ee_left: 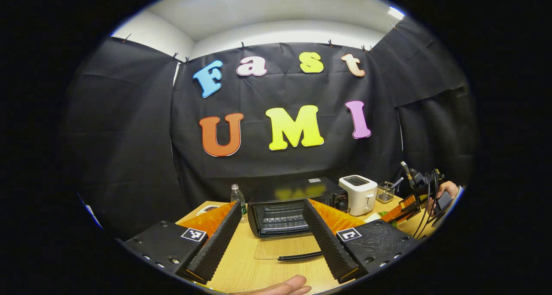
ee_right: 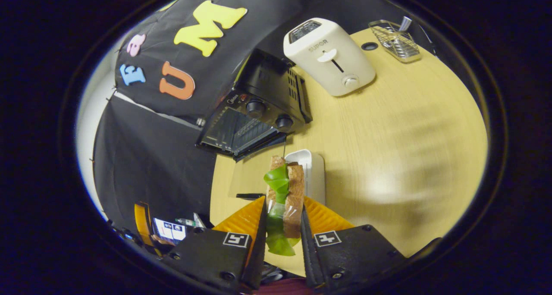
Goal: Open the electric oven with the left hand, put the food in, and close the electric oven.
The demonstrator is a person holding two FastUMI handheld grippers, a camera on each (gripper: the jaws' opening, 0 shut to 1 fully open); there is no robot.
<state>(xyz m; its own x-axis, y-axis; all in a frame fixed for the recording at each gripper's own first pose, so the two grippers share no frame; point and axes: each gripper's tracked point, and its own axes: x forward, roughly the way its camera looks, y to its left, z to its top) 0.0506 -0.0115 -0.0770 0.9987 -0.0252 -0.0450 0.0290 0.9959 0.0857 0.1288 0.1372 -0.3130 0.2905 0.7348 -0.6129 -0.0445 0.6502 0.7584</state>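
In the left gripper view, I am holding my left gripper back from the electric oven, its fingers standing wide apart with nothing between them. The oven's glass door is lying flat open on the wooden table, its dark handle nearest me and the wire rack exposed inside. A white toaster is standing just right of the oven, a wire basket beyond it, a plastic bottle to the oven's left.

In the right gripper view, I am clamping my right gripper on the sandwich, both fingers pressing its bread faces, green lettuce spilling out along one edge. It is hanging above the table beside a white tray, near the open oven but not yet at its mouth.

The step in hand, as I judge it, is carrying the food in. Doing it well means keeping my squeeze steady so the filling is not slipping, passing above the lowered door and not brushing it, and setting the sandwich well back on the rack before parting my fingers.
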